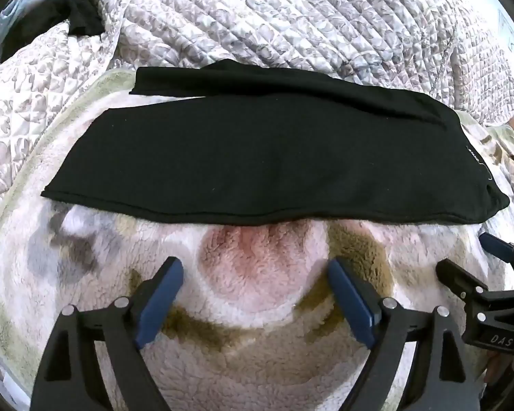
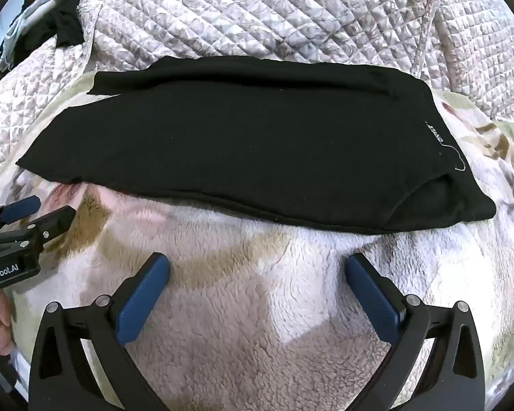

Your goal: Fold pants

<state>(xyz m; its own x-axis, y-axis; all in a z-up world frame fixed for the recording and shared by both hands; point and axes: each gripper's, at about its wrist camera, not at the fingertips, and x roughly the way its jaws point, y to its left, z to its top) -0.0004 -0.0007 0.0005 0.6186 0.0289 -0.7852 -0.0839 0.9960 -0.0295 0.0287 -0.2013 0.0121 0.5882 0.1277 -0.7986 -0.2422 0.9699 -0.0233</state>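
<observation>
Fingers on both of our grippers stand wide apart with nothing between them. On the left gripper point(image 1: 255, 269) we see blue pads point(image 1: 161, 303) angled down over the fleece blanket point(image 1: 246, 352), and only the blanket's pink and olive patches show in the gap. Our right gripper point(image 2: 257, 267) is the same, blue-lined fingers spread over the pale fleece and gripping nothing. We hold the two grippers side by side, each one showing at the edge of the other's view.

Just beyond our fingertips lie the black pants point(image 2: 236, 147), stretched crosswise on the blanket and not touching either gripper. They are laid flat and doubled over lengthwise, one leg on top of the other, with the under layer peeking out along the far edge. We see the waistband end at the right, where a small label point(image 2: 434, 132) with white lettering shows. Behind the pants a quilted bedspread point(image 1: 274, 17) is rumpled up, and some dark clothing point(image 1: 80, 13) sits at the far left
</observation>
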